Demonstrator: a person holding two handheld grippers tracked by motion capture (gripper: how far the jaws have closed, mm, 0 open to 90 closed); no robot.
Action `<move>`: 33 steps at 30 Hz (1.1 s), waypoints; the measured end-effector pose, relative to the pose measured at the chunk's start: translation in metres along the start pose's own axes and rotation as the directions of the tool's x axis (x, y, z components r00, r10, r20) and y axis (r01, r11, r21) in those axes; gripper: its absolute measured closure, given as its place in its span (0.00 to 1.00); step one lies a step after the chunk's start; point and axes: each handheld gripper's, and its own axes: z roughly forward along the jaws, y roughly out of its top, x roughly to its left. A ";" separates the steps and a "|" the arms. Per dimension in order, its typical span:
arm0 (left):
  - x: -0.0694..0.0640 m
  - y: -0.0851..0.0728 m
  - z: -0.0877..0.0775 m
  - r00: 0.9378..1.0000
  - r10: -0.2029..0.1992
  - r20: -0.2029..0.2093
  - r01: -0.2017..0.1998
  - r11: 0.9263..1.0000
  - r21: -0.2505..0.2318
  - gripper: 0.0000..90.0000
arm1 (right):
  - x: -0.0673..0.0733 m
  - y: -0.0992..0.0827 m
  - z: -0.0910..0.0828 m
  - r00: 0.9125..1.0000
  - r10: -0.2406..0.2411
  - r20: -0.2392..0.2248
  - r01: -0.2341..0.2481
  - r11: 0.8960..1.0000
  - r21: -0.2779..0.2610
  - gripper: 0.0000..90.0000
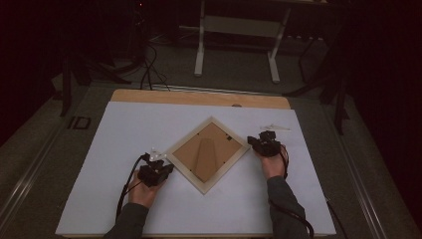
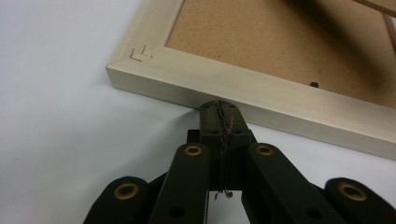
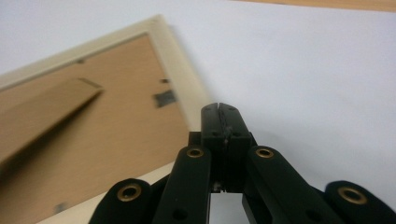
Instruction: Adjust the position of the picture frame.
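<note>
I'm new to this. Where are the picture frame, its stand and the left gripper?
picture frame (image 1: pixel 179 167), high view, pale lower-left rail.
stand (image 1: pixel 205 152), high view, middle of brown strut.
left gripper (image 2: pixel 220 108), left gripper view, closed jaw tips.

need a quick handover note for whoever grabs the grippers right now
Left gripper: shut, empty, tips against the outer edge of the picture frame near its left corner.
Right gripper: shut, empty, beside the frame's right corner; contact unclear.
Frame: face down on the white sheet, turned like a diamond, brown backing up and stand flap visible.
Done: nothing gripped or opened.
Left: probably handling the frame or its backing.
</note>
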 end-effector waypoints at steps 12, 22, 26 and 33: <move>-0.001 0.000 0.000 1.000 -0.010 0.001 0.010 1.000 0.001 1.00 | -0.012 -0.003 0.021 0.997 0.007 0.071 -0.013 0.996 0.086 1.00; -0.003 0.000 0.000 1.000 -0.005 -0.004 0.005 1.000 0.008 1.00 | -0.010 -0.001 0.027 0.998 -0.042 0.054 0.033 0.986 0.166 1.00; -0.003 0.000 0.000 1.000 -0.004 -0.003 0.004 1.000 0.008 1.00 | -0.007 -0.006 0.028 0.999 -0.036 0.035 0.030 0.987 0.157 1.00; -0.004 0.001 0.000 1.000 0.002 -0.013 -0.002 1.000 0.011 1.00 | -0.007 -0.009 0.026 1.000 -0.024 0.015 0.021 0.989 0.148 1.00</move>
